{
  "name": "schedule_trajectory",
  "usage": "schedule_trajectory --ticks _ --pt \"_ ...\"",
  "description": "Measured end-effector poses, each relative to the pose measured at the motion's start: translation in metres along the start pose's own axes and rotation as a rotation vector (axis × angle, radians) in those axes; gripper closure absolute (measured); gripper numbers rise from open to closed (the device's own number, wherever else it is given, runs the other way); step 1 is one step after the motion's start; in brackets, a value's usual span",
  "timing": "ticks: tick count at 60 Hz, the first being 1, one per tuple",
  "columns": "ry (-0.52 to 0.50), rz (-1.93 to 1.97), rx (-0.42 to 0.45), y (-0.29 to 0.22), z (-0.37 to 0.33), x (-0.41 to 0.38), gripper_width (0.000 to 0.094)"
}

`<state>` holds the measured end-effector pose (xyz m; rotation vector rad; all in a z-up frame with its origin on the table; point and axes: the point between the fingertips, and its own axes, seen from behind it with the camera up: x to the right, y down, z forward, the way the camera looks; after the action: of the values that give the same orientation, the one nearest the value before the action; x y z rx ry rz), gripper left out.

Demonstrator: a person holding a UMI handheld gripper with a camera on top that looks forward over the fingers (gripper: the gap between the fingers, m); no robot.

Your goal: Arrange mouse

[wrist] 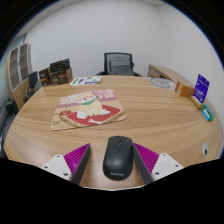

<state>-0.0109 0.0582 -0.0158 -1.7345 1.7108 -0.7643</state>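
Observation:
A black computer mouse (117, 157) lies on the wooden table (150, 110) near its front edge, between my two fingers. My gripper (115, 158) is open around it: a gap shows between the left pink pad (78, 158) and the mouse, while the right pad (149, 156) is close to or just touching its side. A mouse mat with a cartoon picture (88, 108) lies flat on the table beyond the mouse, a little to the left.
A black office chair (120, 63) stands at the table's far side. A cardboard box (170, 78), a purple item (202, 87) and a teal object (207, 114) are at the right. Dark devices (58, 72) and papers (86, 80) sit far left.

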Motion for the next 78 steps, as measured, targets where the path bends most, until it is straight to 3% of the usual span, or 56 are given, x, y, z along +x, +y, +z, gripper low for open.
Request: schedule_trajectory --ticks 6,17,20,27,38,50,62,70,78 --pt "-0.011 -0.006 0.003 -0.003 0.002 0.0 0.009" --pt "0.017 0.005 0.017 -0.001 0.004 0.01 0.0316" --pt "0.022 0.005 0.021 -0.001 0.004 0.012 0.0414" --pt "0.022 0.012 0.036 0.0 0.004 0.013 0.0432" --pt "0.071 0.069 0.029 -0.002 0.003 0.016 0.0601" --pt "0.102 0.081 0.022 -0.021 -0.022 0.025 0.0621" --pt "0.081 0.111 0.158 -0.137 -0.059 0.028 0.0621" --pt "0.052 0.099 0.201 -0.21 -0.048 0.009 0.0621" --pt "-0.003 0.086 0.199 -0.244 -0.006 -0.031 0.0611"
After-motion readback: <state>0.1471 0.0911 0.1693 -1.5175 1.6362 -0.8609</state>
